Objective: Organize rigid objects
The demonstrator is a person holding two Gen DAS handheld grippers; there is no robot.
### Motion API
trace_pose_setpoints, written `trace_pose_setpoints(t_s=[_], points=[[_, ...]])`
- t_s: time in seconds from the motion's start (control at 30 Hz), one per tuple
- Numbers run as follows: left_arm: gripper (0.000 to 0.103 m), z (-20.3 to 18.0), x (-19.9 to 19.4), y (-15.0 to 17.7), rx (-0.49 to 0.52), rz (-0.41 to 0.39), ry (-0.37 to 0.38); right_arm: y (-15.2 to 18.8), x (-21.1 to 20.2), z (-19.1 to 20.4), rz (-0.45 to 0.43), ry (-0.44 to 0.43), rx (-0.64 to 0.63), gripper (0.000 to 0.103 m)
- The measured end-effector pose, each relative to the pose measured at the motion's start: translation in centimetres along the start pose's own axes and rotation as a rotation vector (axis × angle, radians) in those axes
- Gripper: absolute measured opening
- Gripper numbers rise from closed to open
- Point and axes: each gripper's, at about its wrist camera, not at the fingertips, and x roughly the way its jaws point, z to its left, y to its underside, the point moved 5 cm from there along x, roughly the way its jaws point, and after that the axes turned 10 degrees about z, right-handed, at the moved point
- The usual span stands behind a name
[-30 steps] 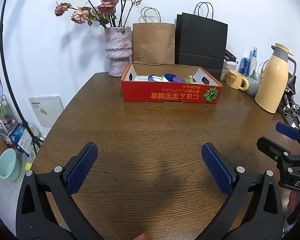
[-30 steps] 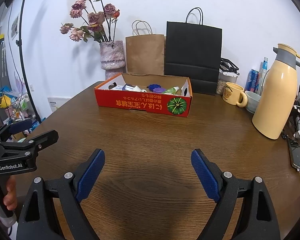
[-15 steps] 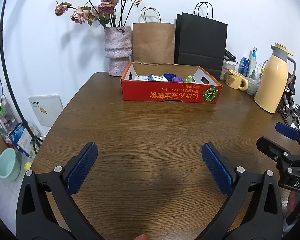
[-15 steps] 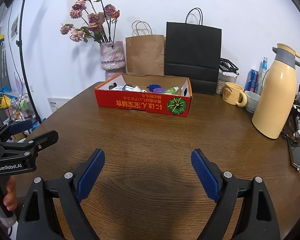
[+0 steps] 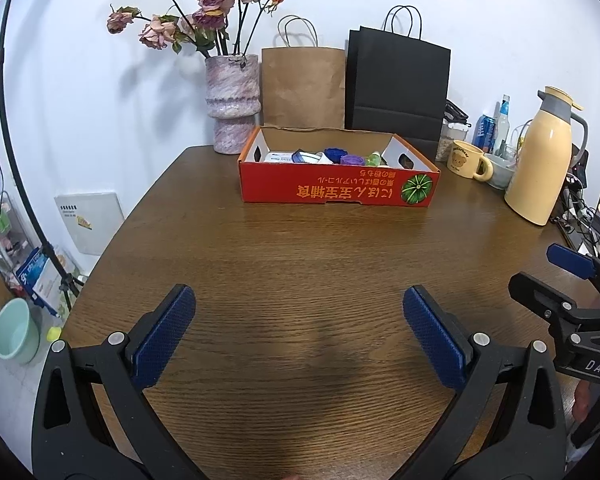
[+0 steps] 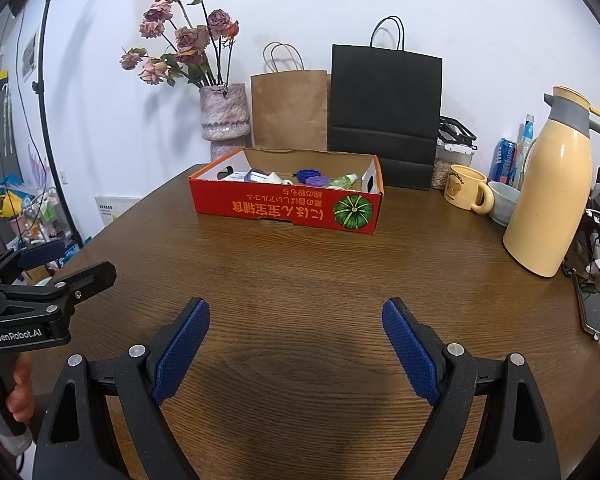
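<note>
Grippers hang side by side over the near part of the wooden table (image 5: 300,248), the left gripper (image 5: 298,332) and the right gripper (image 6: 296,344) each with blue-padded fingers spread wide on nothing. Far across the table, near the wall, the red cardboard box (image 5: 338,188) holds small items: a blue lid (image 6: 307,174), a purple lid (image 6: 319,181) and a green bottle (image 6: 340,181).

Bright, even indoor light, sharp focus. Soft shadows on the worktop (image 5: 300,264) under each tool. Heavy fisheye bending, black vignette at corners. No glare.
</note>
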Motion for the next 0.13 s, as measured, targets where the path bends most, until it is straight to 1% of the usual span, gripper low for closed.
trace_pose_setpoints(t_s=[0.13], points=[[0.103, 0.09, 0.04, -0.08, -0.003, -0.001, 0.003, 0.02, -0.04, 0.03, 0.001, 0.000, 0.000, 0.092]])
